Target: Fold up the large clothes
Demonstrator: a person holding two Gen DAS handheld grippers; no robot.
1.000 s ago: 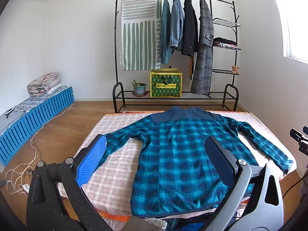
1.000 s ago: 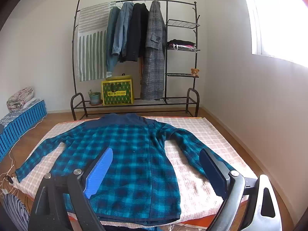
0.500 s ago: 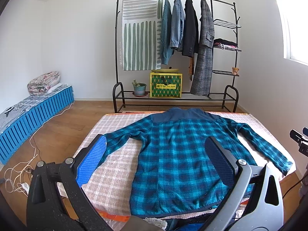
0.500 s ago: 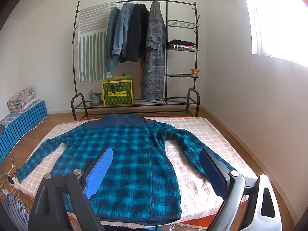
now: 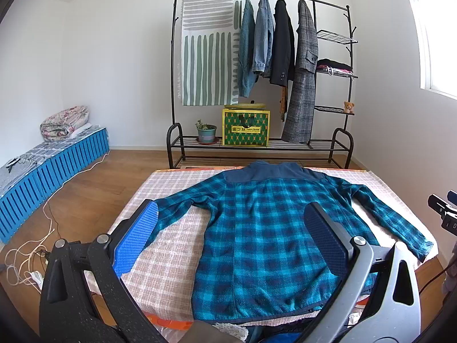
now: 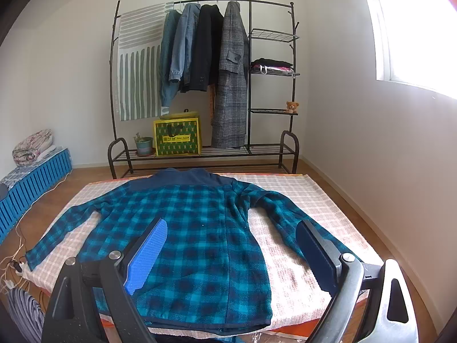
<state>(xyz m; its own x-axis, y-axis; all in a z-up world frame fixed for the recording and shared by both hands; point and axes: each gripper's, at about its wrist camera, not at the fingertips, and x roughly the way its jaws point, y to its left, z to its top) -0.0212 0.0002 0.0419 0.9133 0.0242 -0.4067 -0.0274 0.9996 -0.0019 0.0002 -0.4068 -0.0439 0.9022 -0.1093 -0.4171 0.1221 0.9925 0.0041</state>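
Observation:
A blue and teal plaid jacket point(image 5: 265, 237) lies flat, back up, on a checked cloth over the table point(image 5: 171, 257), collar away from me, both sleeves spread out. It also shows in the right wrist view point(image 6: 194, 234). My left gripper point(image 5: 231, 237) is open and empty, held above the near hem, left of centre. My right gripper point(image 6: 231, 253) is open and empty, above the jacket's lower right side. A piece of the right gripper shows at the right edge of the left wrist view point(image 5: 442, 211).
A black clothes rack point(image 5: 257, 71) with hanging coats, a striped cloth, a green box point(image 5: 245, 127) and a plant pot stands behind the table. A blue crate bench point(image 5: 51, 168) runs along the left wall. Cables point(image 5: 25, 254) lie on the wooden floor at left. White wall and window at right.
Both views have hardly shifted; the jacket lies as before and both grippers stay open.

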